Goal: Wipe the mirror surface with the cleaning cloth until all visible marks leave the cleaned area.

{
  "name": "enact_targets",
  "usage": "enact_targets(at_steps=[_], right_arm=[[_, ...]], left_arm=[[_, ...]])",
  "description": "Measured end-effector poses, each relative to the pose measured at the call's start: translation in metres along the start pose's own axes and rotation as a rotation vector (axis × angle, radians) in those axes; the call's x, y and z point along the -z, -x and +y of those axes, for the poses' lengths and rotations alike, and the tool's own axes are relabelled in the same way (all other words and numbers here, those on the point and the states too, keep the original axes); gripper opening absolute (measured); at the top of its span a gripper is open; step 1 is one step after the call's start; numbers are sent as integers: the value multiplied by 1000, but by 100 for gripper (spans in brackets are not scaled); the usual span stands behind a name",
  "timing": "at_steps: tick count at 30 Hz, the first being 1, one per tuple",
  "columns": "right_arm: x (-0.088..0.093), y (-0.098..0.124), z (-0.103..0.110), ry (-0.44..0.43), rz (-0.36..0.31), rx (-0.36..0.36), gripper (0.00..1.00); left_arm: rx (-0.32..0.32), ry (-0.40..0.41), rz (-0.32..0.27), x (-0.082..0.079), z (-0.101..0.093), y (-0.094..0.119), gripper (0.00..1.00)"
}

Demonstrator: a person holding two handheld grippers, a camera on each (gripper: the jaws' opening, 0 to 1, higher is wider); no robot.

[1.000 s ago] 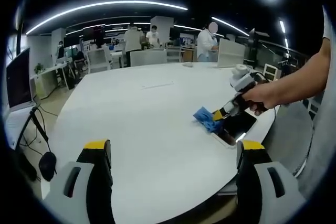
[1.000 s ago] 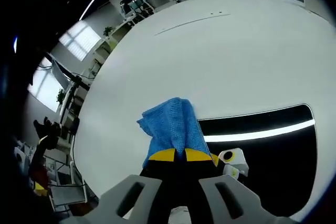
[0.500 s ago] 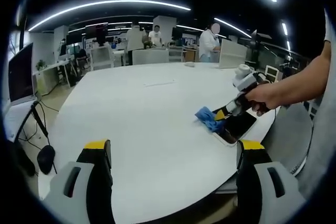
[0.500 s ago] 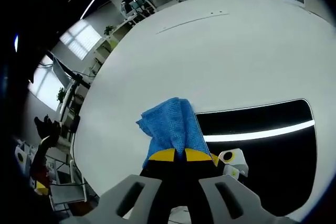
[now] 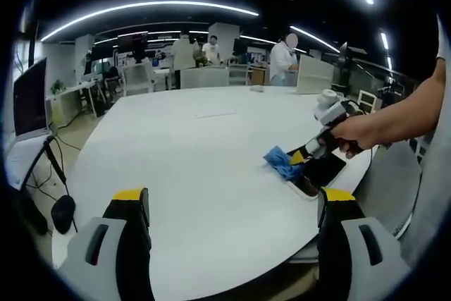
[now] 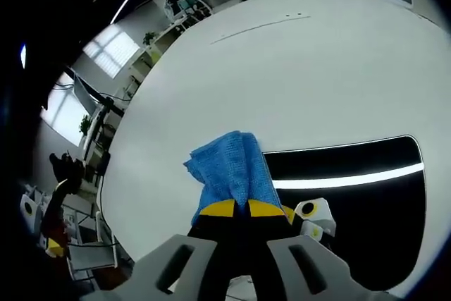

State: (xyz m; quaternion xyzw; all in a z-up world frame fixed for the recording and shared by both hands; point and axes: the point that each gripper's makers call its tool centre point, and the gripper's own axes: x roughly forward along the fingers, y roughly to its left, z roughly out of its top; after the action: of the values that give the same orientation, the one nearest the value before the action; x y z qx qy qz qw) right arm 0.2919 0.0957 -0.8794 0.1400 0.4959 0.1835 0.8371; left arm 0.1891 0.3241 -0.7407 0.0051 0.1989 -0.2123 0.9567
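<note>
Reaching in from the table's [image 5: 197, 146] near edge, the right gripper [image 6: 239, 209] pinches the blue cloth [image 6: 231, 170] at the mirror's [image 6: 366, 195] end; the mirror lies lengthwise along that edge. The left gripper [image 5: 232, 206] hangs wide apart.

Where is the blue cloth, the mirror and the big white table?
blue cloth [image 6: 232, 167], right gripper view, middle of its folded top.
mirror [image 6: 352, 202], right gripper view, its dark glass.
white table [image 5: 190, 160], left gripper view, bare tabletop.
</note>
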Motion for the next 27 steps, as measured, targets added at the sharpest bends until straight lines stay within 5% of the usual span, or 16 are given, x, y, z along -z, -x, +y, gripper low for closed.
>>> enact_targets(at_steps=[27], right_arm=[[0,14,-20,23,3,15,0]], left_arm=[[14,-7,2,-7,-8,-13,99]])
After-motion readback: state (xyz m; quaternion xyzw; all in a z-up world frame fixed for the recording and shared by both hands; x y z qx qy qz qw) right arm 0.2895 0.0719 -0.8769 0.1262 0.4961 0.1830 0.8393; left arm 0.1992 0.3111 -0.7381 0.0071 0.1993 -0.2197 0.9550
